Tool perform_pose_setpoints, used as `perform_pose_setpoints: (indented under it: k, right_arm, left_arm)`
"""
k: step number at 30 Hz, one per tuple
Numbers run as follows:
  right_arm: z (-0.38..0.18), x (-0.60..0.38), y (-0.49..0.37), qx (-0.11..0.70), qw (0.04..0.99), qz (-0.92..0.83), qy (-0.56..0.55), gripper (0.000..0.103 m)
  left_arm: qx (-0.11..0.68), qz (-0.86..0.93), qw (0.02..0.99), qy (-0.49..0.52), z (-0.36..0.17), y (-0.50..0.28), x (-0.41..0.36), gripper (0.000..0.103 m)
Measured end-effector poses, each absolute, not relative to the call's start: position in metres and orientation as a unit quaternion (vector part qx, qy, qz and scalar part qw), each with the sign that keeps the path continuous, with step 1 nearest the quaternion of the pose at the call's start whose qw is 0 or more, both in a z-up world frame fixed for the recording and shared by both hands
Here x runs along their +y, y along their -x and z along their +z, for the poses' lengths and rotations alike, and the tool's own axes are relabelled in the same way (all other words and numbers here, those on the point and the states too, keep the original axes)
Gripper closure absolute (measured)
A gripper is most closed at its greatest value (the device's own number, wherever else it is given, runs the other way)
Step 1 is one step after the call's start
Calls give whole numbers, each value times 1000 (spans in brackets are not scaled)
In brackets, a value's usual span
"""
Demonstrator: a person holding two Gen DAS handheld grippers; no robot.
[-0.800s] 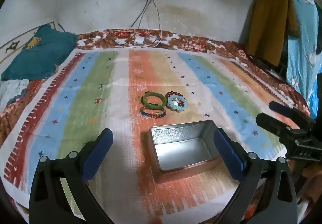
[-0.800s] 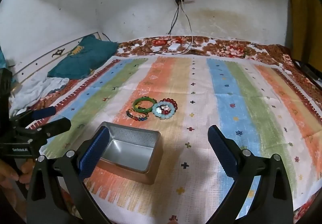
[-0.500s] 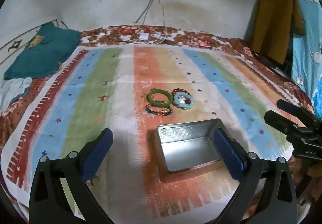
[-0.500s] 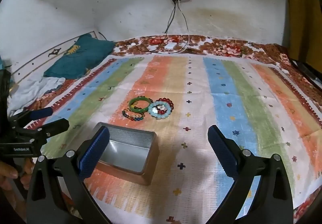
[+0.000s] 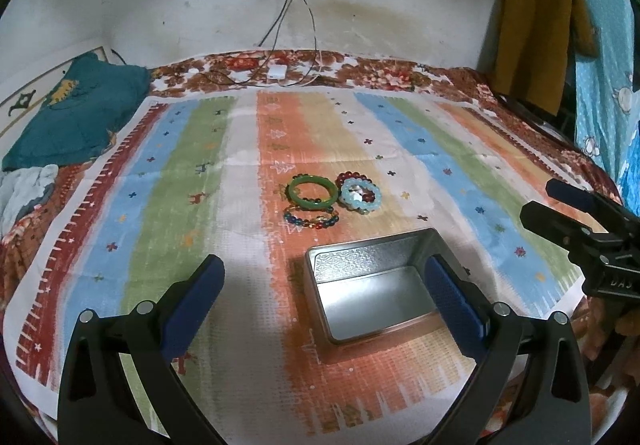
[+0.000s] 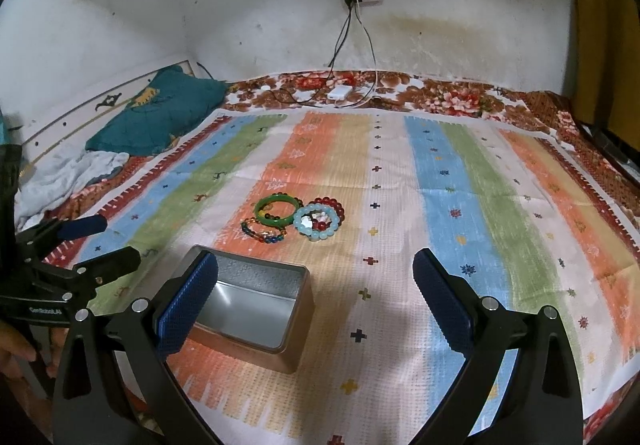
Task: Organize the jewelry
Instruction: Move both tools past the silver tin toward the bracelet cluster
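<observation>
Item: cluster of beaded and green jade-like bracelets [image 5: 330, 201] on the striped bed cloth [image 5: 180, 205], just beyond the empty rectangular metal tin [image 5: 372, 293]. Both my grippers [image 5: 324, 301] [image 6: 316, 301] released, empty. Step: approach; next, I pick one bracelet.

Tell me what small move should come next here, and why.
Probably ease the right gripper forward toward the green bangle. Both grippers are open and empty, the metal tin holds nothing, and the bracelets all lie clustered on the striped cloth just beyond it.
</observation>
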State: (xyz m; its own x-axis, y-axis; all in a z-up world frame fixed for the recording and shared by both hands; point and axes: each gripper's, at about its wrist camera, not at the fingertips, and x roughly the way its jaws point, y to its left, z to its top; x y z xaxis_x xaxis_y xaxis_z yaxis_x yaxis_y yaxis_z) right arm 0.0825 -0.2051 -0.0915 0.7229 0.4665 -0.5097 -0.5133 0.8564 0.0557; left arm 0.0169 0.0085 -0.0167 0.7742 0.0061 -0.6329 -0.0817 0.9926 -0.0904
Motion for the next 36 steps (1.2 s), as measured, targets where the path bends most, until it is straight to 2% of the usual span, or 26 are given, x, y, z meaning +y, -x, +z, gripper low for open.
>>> perform_pose_setpoints:
  k: [28, 36]
  right_arm:
    - [-94, -196, -87, 271, 924, 264, 52, 4]
    - [-95, -190, -99, 286, 921, 260, 55, 4]
  left_arm:
    - [336, 37, 940, 48, -16, -23, 11, 6]
    - [348, 52, 933, 74, -21, -38, 28, 6]
